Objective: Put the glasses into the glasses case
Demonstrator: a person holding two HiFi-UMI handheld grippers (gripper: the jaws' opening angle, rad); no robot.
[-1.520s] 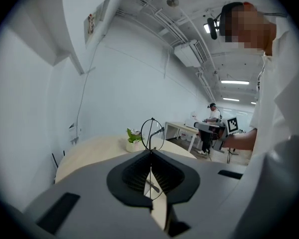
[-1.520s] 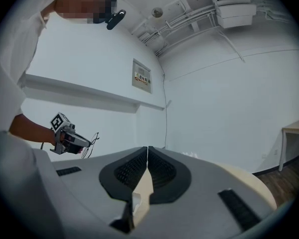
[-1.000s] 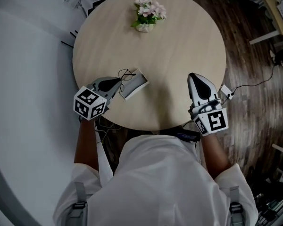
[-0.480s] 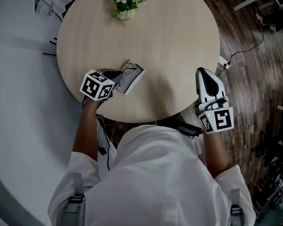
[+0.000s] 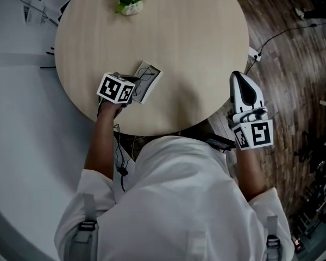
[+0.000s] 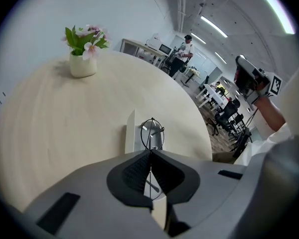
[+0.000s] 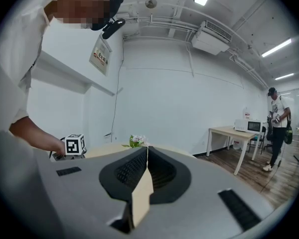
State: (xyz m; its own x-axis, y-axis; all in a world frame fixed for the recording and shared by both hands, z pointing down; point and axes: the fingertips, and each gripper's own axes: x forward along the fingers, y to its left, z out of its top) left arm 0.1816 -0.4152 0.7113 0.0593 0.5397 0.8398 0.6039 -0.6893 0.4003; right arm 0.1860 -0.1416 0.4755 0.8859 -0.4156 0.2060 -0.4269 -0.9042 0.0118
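In the head view the left gripper [image 5: 133, 86] reaches the open glasses case [image 5: 152, 80] near the table's [image 5: 179, 37] left edge, and the right gripper [image 5: 240, 79] hangs off its right edge. In the left gripper view the jaws pinch a thin arm of the glasses [image 6: 152, 131], held over the case. In the right gripper view the jaws are pressed together with nothing between them.

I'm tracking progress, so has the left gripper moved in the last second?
Yes. The left gripper has moved across the table toward the glasses case, bringing the glasses over it.

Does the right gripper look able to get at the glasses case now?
Probably yes: bare table lies between the right gripper and the glasses case; the left gripper crowds only its far side.
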